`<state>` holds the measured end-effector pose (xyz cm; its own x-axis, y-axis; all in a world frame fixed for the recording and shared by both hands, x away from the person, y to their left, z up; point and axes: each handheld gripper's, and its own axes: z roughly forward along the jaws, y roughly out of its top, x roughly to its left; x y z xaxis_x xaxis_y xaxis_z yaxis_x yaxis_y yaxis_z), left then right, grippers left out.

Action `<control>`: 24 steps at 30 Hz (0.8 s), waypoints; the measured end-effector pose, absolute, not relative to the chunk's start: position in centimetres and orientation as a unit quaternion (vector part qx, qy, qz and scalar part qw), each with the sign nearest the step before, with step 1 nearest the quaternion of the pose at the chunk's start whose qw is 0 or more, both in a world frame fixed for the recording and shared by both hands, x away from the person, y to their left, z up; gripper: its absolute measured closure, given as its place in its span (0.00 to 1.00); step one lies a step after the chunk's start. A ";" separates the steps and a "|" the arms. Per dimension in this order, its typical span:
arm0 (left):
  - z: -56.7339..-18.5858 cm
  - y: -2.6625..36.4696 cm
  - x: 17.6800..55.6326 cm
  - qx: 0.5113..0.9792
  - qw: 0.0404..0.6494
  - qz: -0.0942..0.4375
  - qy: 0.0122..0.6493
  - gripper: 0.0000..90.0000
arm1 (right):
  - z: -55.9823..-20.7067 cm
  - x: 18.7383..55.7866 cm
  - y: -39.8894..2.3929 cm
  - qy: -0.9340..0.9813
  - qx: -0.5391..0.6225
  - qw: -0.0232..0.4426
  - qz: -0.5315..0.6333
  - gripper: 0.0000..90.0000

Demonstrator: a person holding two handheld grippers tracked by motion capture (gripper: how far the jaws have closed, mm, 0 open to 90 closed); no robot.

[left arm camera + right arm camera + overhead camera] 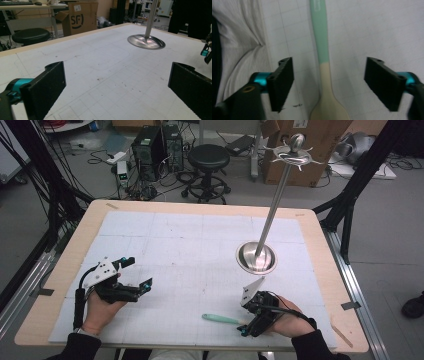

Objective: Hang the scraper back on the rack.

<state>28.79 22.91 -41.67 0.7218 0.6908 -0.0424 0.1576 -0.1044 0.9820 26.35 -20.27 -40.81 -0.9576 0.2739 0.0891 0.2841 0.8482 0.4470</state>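
High view, spoon: the spoon (pixel 220 319) lies flat on the white mat (pixel 200 270) near your edge of the table, its green handle toward your left.
High view, right gripper: your right gripper (pixel 243 328) is down over the spoon's pale end, by your right hand (pixel 290 320).
High view, left gripper: your left gripper (pixel 137 276) rests on the mat, well apart from the spoon.
High view, stand: the steel stand (pixel 256 258) is up the table, clear of you.
Left gripper view, jaws: spread wide over bare mat (pixel 105 75), nothing between them; the stand's dish (pixel 146 41) shows ahead.
Right gripper view, jaws: parted, one each side of the spoon (pixel 322 65), neither pad (pixel 283 80) touching it, so no grip yet.
Right gripper view, spoon: green handle running away, cream neck and bowl at the bottom edge.
Handling: it looks light, slim and stiff, probably smooth, so it may swivel if pinched off-centre.
Grip point: go for the neck where green meets cream, square across it, not the rounded bowl.
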 end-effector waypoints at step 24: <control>-41.7 22.9 28.8 0.709 0.599 0.222 0.299 0.02 | -40.9 25.9 -18.1 -0.986 -0.108 -0.012 -0.128 0.76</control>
